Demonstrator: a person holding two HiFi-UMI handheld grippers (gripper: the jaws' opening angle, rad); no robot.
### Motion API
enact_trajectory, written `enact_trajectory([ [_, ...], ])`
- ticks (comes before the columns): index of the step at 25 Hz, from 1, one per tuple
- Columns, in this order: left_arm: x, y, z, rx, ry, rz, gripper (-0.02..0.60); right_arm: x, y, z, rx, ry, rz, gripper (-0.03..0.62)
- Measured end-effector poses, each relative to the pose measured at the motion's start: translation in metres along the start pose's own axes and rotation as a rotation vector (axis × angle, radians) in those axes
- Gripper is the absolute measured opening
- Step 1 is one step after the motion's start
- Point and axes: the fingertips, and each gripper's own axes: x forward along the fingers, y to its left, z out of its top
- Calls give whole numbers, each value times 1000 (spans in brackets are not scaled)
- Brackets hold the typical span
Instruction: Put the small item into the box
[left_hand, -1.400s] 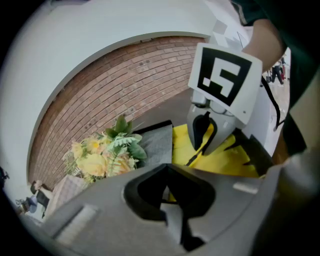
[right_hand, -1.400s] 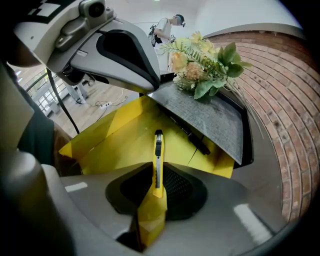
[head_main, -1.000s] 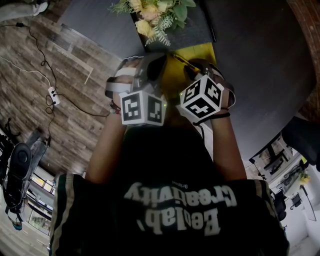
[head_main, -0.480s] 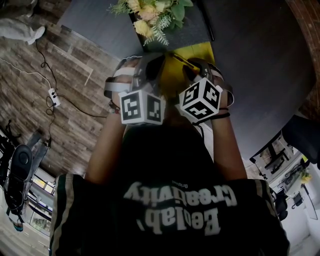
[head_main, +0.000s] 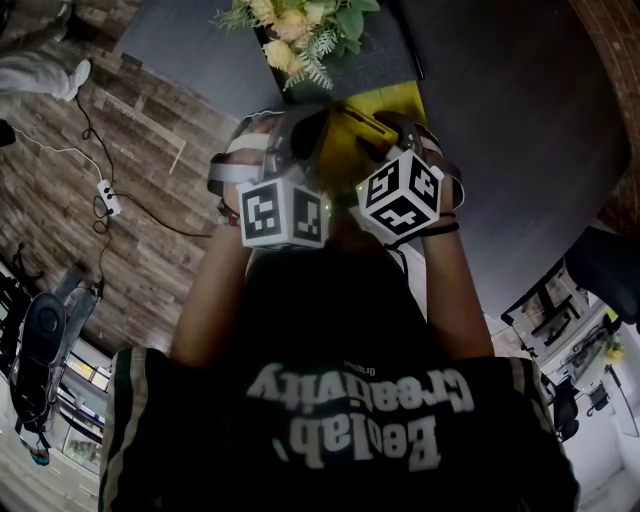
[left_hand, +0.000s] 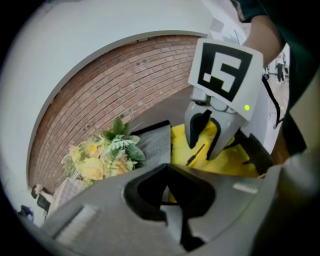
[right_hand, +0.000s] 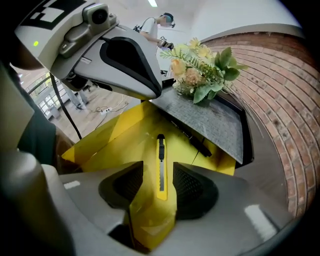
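A yellow utility knife (right_hand: 160, 165) lies in the gap of my right gripper (right_hand: 159, 172). Its jaws are opening, with space on both sides of the knife. Below it is the open yellow box (right_hand: 135, 132), which the head view shows as a yellow patch (head_main: 345, 140) beyond both marker cubes. My left gripper (right_hand: 152, 94) reaches in from the upper left, its tips closed at the top edge of a raised yellow flap (right_hand: 105, 132). In its own view the left gripper (left_hand: 167, 167) looks shut, facing the right gripper (left_hand: 204, 150) over the box (left_hand: 227, 160).
A grey board (right_hand: 210, 120) with a black pen (right_hand: 192, 141) along its edge covers the box's far side. A bunch of yellow flowers (head_main: 300, 30) stands behind it. The round dark table (head_main: 520, 120) extends right; cables (head_main: 105, 190) lie on the wooden floor.
Both hands stay almost where they were. The right marker cube has shifted slightly, and the yellow flap beside the right gripper has tilted.
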Motion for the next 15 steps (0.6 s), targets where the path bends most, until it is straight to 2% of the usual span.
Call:
enact_trajectory([
  [15,-14,4,19,41,-21,9,2,-25,-2,9,14,-43,-30,190],
])
